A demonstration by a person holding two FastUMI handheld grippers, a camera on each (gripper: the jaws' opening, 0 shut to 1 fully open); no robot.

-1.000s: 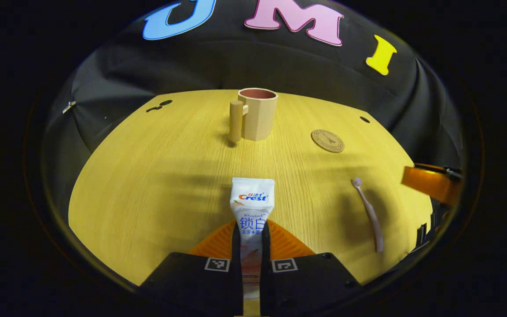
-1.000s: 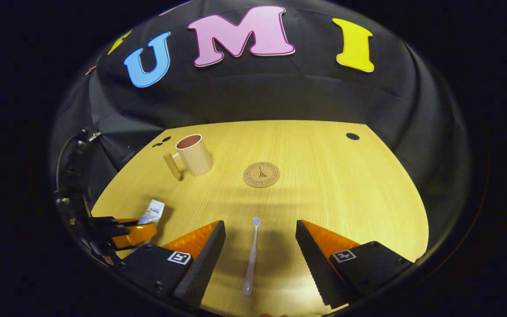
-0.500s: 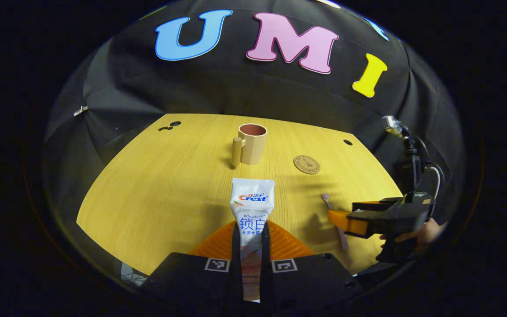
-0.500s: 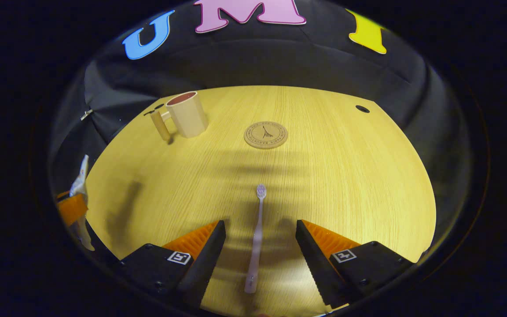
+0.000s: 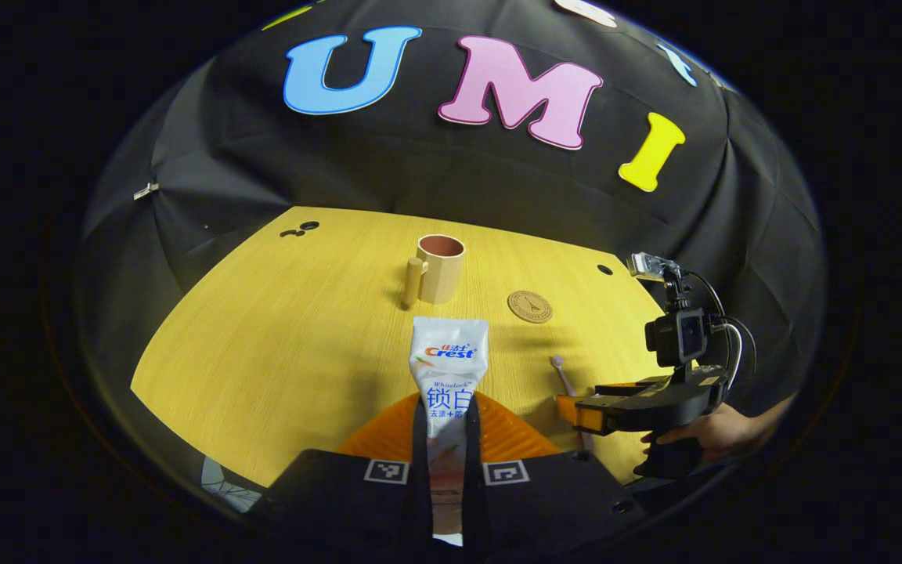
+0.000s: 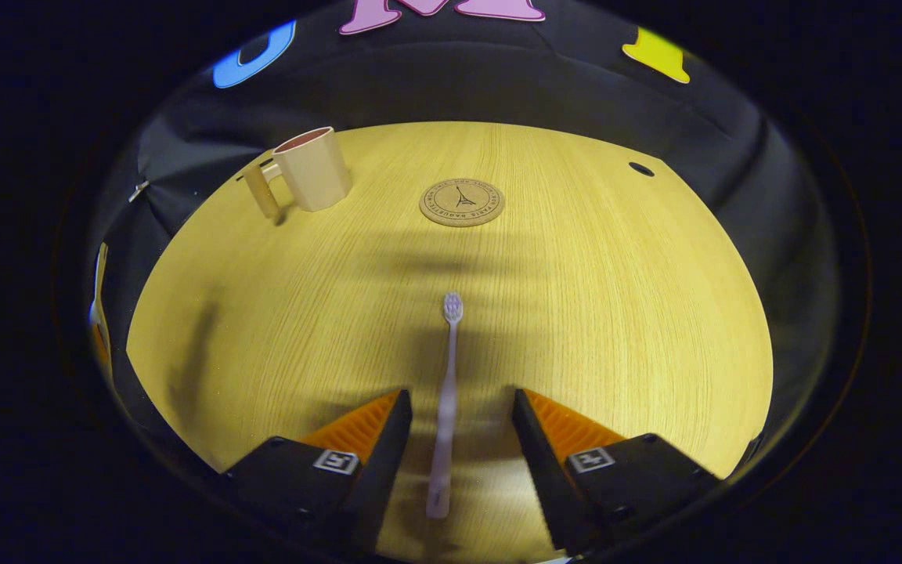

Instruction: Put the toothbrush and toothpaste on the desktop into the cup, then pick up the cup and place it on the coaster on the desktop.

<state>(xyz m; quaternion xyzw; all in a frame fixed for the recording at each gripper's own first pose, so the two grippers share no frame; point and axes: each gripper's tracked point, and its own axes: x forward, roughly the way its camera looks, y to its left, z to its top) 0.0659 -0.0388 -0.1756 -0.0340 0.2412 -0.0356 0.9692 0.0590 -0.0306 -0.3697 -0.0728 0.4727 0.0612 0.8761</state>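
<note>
1. Gripping the toothpaste (image 5: 448, 368) in the left tool (image 5: 446, 439), tube pinched flat between both fingers and sticking forward, raised above the surface (image 5: 286, 345).
2. Straddling the toothbrush (image 6: 445, 399) with the right tool (image 6: 455, 439), fingers spread wide, handle lying on the wood between them, touching neither.
3. Closing on the handle's middle looks best; thin and low, so fingertips right down at the wood, or likely to slip out.
4. Standing upright at the far side, the cup (image 5: 439, 268), handle to its left, mouth open and apparently nothing inside.
5. Lining the tube up over that mouth before letting go, cap end down.
6. Lying flat to the cup's right, the coaster (image 6: 461, 202), well apart from it.
7. Showing pale wood grain, a small dark hole (image 6: 640, 168) near the far right corner; black cloth wall (image 5: 420, 180) behind.
8. Holding the right tool from behind, a hand (image 5: 713, 435).
</note>
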